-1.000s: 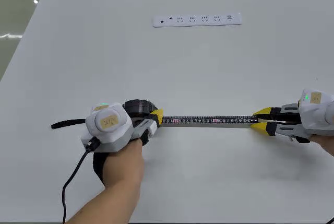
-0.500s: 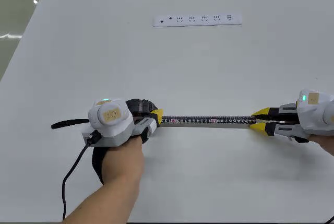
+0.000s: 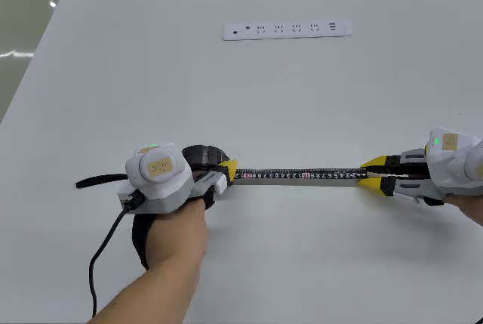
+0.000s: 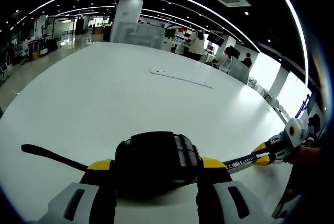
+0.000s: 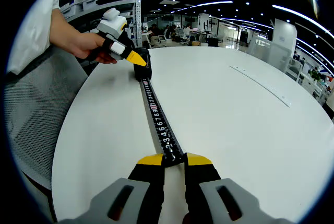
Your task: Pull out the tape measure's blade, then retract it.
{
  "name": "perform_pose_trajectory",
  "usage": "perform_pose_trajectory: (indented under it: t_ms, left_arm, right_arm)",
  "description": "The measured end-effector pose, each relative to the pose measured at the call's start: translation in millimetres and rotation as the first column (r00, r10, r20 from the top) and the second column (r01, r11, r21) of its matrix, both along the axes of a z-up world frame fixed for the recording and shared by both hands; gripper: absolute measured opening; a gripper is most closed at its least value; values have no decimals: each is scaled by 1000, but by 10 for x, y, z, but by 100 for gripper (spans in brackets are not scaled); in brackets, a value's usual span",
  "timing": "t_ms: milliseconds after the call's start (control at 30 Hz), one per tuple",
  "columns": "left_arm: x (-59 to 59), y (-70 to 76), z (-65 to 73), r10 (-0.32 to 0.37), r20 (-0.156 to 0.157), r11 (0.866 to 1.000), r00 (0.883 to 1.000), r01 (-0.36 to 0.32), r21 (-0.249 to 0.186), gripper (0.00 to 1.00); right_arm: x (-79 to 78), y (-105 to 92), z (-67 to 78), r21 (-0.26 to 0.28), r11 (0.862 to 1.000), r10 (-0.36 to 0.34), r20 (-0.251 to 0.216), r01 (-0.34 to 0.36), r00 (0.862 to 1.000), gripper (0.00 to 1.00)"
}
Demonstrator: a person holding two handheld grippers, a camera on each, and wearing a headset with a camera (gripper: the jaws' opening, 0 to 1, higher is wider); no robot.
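Big white surface (image 3: 317, 97), mostly bare. A power strip (image 3: 287, 29) lies at the far side, well apart from the work. Across the near part runs the tape measure's blade (image 3: 302, 175), drawn out in a straight line low along the surface w/ numbers facing up, spanning the gap betw. the two grippers. At its left end the left gripper (image 4: 156, 165) has its jaws set fairly wide and clamped on either side of the black case (image 3: 201, 155), which sits on the surface w/ the blade leaving it toward the right. At the other end the right gripper (image 3: 373, 174) has its jaws drawn narrow, nipping the blade's tip flat betw. the yellow tips. In the right gripper view the scale runs from the jaws straight off to the case. A black strap (image 3: 98, 180) trails from the case to the left, flat on the surface, and a thin cable (image 3: 106, 256) hangs off the left gripper toward the near edge. Progress, as I read it: pull-out looks done or nearly so, w/ a good length of blade out. Can't tell if it's meant to go further. Retraction not yet done: blade has to feed back into the case, prob. w/ the right end guided in so it doesn't whip.
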State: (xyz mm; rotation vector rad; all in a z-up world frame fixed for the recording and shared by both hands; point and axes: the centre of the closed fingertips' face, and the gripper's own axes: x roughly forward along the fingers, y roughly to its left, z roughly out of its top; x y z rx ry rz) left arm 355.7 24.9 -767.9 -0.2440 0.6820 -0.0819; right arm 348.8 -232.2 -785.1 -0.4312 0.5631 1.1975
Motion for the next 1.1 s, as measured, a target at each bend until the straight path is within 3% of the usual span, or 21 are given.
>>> perform_pose_trajectory:
  t_ms: [67,700,1100]
  left_arm:
    - [1,-1,-3,1,-4,1000,1000,-1,-4,59]
    - [-15,5,2,9,-8,998,1000,-9,-55,59]
    - [-16,3,5,9,-8,998,1000,-9,-62,59]
  right_arm:
    - [-10,53,30,32,999,0,-17,1,1000,10]
    - [13,457,37,60,997,40,-16,-39,999,10]
    - [9,477,16,79,997,24,-45,-20,999,9]
